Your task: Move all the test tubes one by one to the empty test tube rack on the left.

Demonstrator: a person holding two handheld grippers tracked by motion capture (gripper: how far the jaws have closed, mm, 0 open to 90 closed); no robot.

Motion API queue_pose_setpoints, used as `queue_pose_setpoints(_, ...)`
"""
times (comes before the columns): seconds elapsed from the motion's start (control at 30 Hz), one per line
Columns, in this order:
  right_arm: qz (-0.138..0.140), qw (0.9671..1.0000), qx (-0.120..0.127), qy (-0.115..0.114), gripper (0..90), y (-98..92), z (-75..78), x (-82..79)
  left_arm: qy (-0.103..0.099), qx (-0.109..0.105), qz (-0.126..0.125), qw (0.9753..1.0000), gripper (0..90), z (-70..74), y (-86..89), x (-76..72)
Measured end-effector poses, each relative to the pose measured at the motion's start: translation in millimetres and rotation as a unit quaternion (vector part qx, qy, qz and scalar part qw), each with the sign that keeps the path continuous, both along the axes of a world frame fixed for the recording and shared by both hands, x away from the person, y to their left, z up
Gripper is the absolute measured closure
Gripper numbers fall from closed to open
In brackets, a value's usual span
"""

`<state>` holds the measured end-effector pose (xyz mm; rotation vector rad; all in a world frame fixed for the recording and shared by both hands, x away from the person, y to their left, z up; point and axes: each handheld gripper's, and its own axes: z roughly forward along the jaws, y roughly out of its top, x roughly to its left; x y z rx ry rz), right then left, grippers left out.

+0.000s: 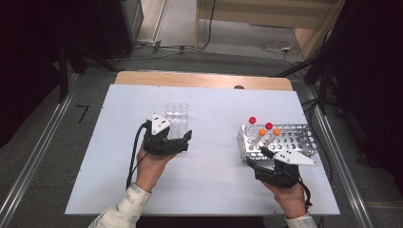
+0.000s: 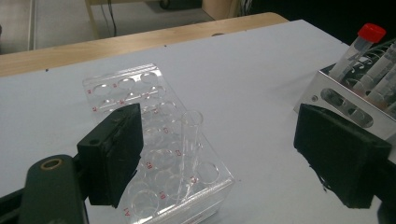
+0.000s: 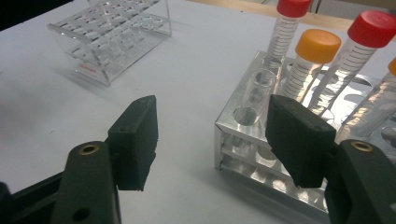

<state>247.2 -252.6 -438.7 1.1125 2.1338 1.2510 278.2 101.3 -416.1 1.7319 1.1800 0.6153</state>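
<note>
The left tongs (image 1: 183, 137) are held released, jaws spread wide with nothing between them, just at the near end of a clear acrylic tube rack (image 1: 176, 114) that lies on the white bench (image 1: 209, 190). In the left gripper view the left tongs (image 2: 219, 163) are seen framing that clear acrylic tube rack (image 2: 159, 149), in which a single uncapped clear test tube (image 2: 189, 140) is stood upright in one of the nearer wells; the left jaw is seen in front of the rack's near left part, though touch cannot be told. The right tongs (image 1: 263, 159) are likewise held released, placed at the near left corner of a perforated metal tube rack (image 1: 294, 142) on the right side of the bench. In the right gripper view the right tongs (image 3: 215, 140) are spread about that corner of the metal tube rack (image 3: 243, 140), where an uncapped clear tube (image 3: 259, 91) is seated in a corner hole just beside the right jaw; whether the jaw touches it cannot be told. Behind it, tubes with red caps (image 3: 376, 28) and tubes with orange caps (image 3: 317, 45) are stood leaning in the metal rack. The two racks are set well apart, and each gripper is grasped by a hand (image 1: 152, 166) entering from the near edge.
</note>
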Motion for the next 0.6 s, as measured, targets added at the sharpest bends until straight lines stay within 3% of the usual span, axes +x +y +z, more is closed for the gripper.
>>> queue_pose_setpoints(0.4,-0.042,0.9991,0.002,-0.005,45.1,-0.6,-13.4,21.3,0.005,-0.007,0.002,1.0000,15.2,-2.3,5.3,-2.5)
queue_pose_setpoints(0.6,-0.047,0.9989,0.000,-0.007,54.8,-0.1,-16.9,24.7,0.007,-0.005,0.004,1.0000,15.2,-3.9,5.0,-2.3)
